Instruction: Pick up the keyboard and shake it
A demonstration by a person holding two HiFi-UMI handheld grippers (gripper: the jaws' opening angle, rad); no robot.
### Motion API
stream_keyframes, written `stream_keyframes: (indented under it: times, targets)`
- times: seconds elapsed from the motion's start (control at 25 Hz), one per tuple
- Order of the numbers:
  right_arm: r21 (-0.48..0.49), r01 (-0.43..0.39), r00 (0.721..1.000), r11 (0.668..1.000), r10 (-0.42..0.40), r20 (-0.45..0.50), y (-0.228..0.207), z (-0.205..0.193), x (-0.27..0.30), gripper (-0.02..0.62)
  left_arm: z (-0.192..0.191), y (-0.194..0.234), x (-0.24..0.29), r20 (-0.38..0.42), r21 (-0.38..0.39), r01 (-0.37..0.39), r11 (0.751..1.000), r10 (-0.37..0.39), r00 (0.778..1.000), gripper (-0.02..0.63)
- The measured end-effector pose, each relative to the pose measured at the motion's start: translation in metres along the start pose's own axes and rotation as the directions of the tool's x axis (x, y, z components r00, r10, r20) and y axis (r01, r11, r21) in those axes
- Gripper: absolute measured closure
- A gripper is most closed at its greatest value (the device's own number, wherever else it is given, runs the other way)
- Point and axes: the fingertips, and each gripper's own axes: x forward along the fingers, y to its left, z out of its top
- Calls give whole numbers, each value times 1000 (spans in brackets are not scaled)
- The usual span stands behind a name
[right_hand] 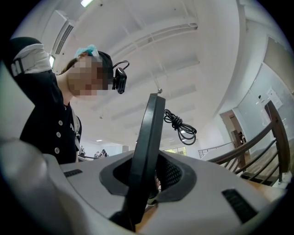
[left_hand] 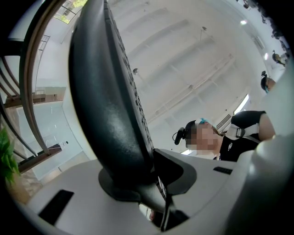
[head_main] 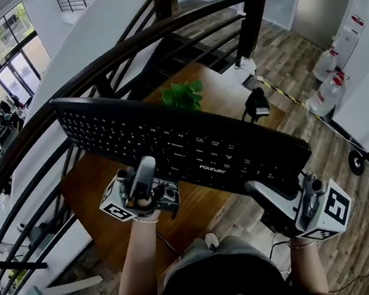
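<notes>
Fig.: lift done, shake step in hand. L gripper has its jaws clamped on the near edge of the keyboard, left of centre. It's held in air over wooden table, keys facing the person. R gripper jaws clamp the right near corner. Next, prob.: brisk shakes w/ both grips firm.

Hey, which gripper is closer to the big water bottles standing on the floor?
Right. The right gripper, clamped on the right end of the keyboard, sits on the same side as the water bottles; the left gripper grips its near edge further left, farther from them.
</notes>
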Motion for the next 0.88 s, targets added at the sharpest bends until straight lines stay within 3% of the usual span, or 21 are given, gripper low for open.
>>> stream_keyframes:
  times: [0.56,0.88]
  targets:
    - [22,11,1000,1000,-11,-13,-7,-8,-2,486,-5,7,-8,13,-34,-27,999,27,1000,505]
    - [85,72,997,994,-72,-3,-12,-34,-30,478,-31,-1,-24,-54,-4,-139,990,139,989,506]
